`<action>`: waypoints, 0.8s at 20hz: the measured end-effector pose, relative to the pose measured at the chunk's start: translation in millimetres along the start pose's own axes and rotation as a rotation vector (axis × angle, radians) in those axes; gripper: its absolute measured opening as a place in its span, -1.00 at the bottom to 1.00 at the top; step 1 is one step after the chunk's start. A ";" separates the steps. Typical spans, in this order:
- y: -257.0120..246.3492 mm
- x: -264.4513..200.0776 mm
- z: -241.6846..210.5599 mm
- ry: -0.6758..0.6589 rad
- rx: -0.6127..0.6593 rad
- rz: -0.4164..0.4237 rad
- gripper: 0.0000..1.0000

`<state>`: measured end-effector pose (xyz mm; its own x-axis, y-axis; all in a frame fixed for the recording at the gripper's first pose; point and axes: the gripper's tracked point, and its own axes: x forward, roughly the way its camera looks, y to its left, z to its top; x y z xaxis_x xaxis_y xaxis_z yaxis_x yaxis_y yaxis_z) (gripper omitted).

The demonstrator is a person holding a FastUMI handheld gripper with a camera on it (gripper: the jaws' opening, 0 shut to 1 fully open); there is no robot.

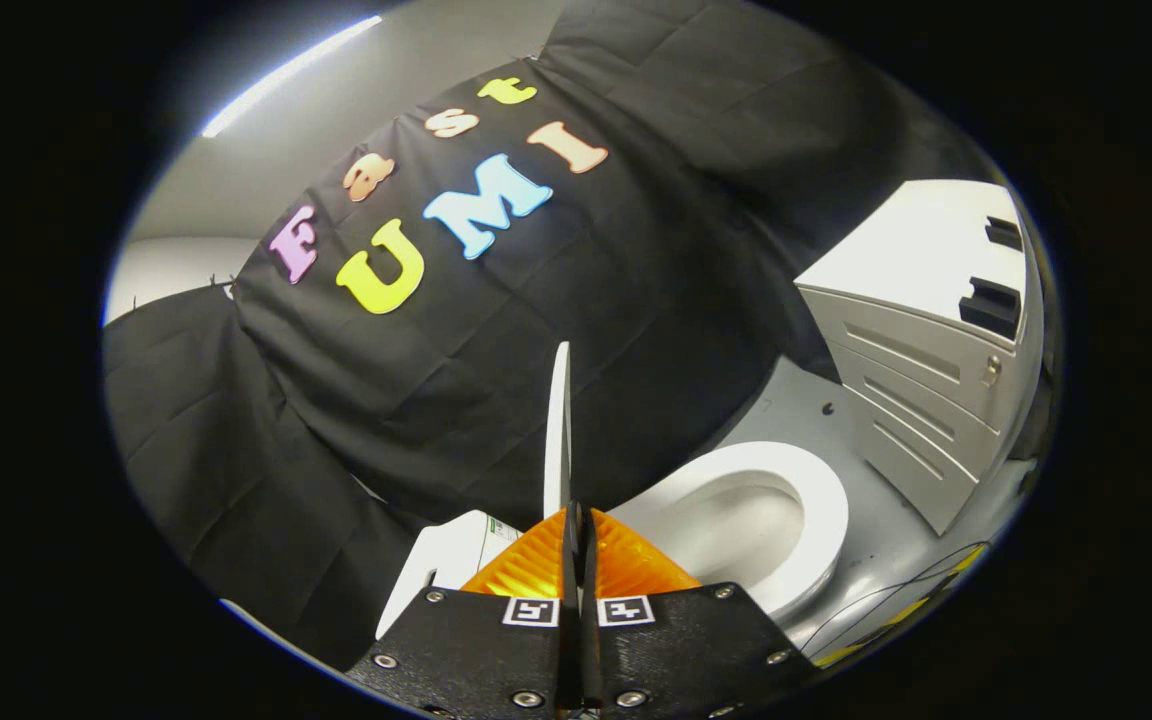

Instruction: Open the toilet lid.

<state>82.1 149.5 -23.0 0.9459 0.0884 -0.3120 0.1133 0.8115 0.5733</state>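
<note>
Between my fingers stands the toilet lid [558, 430], edge-on and raised upright; the hand-held gripper [576, 530] is closed with both fingers pressing on its thin edge. Just beside it I see the toilet seat [821, 500] ringing the open bowl [736, 525]. Beyond, a white drawer cabinet [921, 350] stands on the grey floor [786, 410].

Mock bathroom set inside recording booth. White toilet [766, 520] with open bowl stands on grey floor [796, 410]. White drawer cabinet [921, 400] just beside it. Black cloth wall [496, 350] draped behind, plain grey ceiling with strip light [286, 75] above cloth.
</note>
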 end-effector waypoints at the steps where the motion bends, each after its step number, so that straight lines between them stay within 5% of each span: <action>1: 4.6 0.1 0.4 -0.004 -0.037 -0.002 -1.00; 16: 99.8 -3.2 -9.2 -0.054 -0.257 0.072 -1.00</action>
<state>87.5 235.5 28.3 0.9644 0.1259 -0.2324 -0.0292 0.9246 0.3797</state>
